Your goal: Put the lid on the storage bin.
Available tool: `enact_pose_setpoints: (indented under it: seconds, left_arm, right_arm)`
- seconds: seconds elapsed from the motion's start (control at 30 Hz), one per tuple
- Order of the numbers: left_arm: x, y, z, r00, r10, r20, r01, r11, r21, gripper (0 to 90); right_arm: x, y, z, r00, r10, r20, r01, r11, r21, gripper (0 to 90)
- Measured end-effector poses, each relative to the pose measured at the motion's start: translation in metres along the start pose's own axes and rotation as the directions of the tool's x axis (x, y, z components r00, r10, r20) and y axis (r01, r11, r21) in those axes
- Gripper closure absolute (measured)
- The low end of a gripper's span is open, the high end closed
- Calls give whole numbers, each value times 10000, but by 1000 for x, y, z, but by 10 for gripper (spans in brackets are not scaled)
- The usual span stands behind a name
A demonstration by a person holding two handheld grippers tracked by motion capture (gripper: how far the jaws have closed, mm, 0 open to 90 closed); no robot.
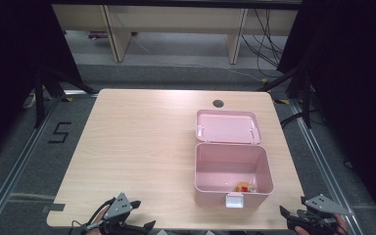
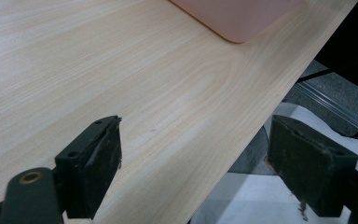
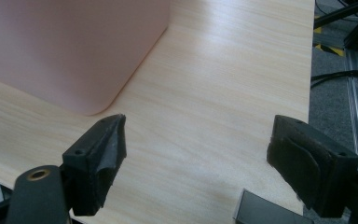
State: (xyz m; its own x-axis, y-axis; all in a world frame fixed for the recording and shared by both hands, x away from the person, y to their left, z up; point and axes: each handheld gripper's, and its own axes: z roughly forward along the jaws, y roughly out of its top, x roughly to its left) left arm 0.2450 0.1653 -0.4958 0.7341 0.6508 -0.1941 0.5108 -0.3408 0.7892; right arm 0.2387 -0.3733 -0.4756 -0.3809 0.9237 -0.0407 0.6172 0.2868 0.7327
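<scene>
- Pink plastic box (image 1: 232, 171) sits lower right of centre in the high view, lid (image 1: 228, 126) swung fully back and lying flat on the table (image 1: 142, 147) behind it.
- Inside the box: one small orange/red item (image 1: 245, 187) on the floor at the near right corner, by the white latch (image 1: 234, 199). Can't tell what it is, too small. Rest of the interior looks bare.
- Your L gripper (image 1: 139, 215) is at the bottom left edge of the high view, over the table's near edge, well apart from the box. Jaws spread wide, nothing between the pads (image 2: 105, 163); just wood grain in the left gripper view, w/ a pink corner of the box (image 2: 237, 18) at top.
- Your R gripper (image 1: 290, 215) is at the bottom right, just off the table corner, near the box's right side but not touching. Jaws also released wide, empty; the right gripper view has the box wall (image 3: 70, 51) at upper left.
- Progress, as I judge it: box is open and loaded w/ that one item; nothing else lies on the table to pack. What's prob. left for you: swing the lid over and press the latch shut, or lift the item out. Neither has begun; both hands are parked at the near edge.
</scene>
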Motion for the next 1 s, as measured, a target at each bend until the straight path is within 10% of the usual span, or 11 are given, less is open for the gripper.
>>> enact_pose_setpoints:
  seconds: [0.4,1.0]
  left_arm:
    - [5,13,-4,9992,-297,-261,285,9986,-446,172]
    - [25,86,18,9999,108,23,-102,9839,-1785,373]
  right_arm:
    - [0,0,0,10000,37,-86,-36,9999,109,229]
    - [-2,-1,4,9999,-15,-102,17,9999,130,229]
